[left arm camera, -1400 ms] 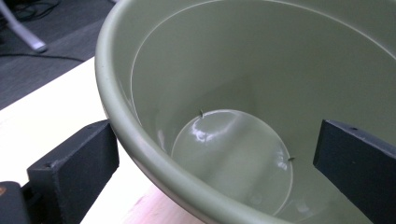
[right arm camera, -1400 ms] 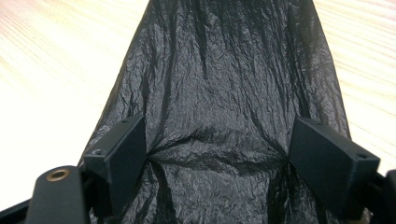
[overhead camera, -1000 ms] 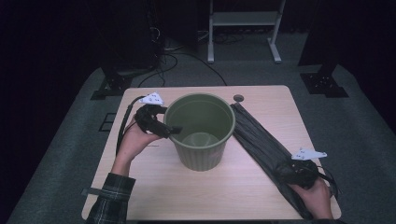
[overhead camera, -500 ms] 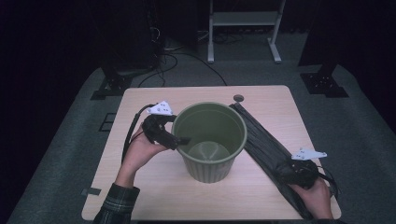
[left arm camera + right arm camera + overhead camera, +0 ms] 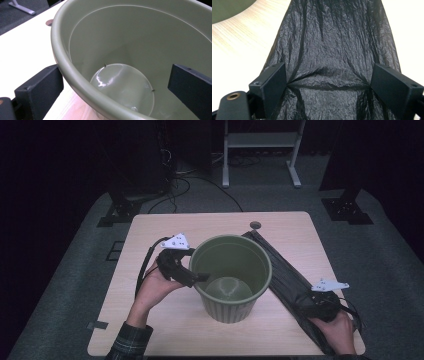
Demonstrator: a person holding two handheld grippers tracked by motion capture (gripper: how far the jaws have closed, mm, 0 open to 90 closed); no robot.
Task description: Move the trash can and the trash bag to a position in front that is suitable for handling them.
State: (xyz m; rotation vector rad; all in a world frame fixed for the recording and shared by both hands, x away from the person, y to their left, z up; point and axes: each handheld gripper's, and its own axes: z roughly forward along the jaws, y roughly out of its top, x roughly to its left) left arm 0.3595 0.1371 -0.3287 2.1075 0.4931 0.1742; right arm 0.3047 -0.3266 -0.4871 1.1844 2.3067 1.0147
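The round olive-green plastic bin point(image 5: 231, 277) stands upright near the middle of the pale wooden table point(image 5: 150, 232), its rim between the wide-set jaws of the left gripper point(image 5: 192, 276), one jaw inside and one outside. Just right of it lies a long crinkled black plastic bag point(image 5: 285, 275), flat and slanting toward the table's near right corner. There the right gripper point(image 5: 312, 307) has just been opening; its jaws stand wide, pressing down on the bag between them and puckering the film.

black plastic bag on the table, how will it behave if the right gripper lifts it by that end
The crinkled black plastic bag will probably hang limp and sag: it lies flat, with soft creases puckering toward the jaws of the right gripper. It looks thin, so likely very light. The glossy film may slip from a loose pinch. Its far end lies against the green plastic bin and may drag there.
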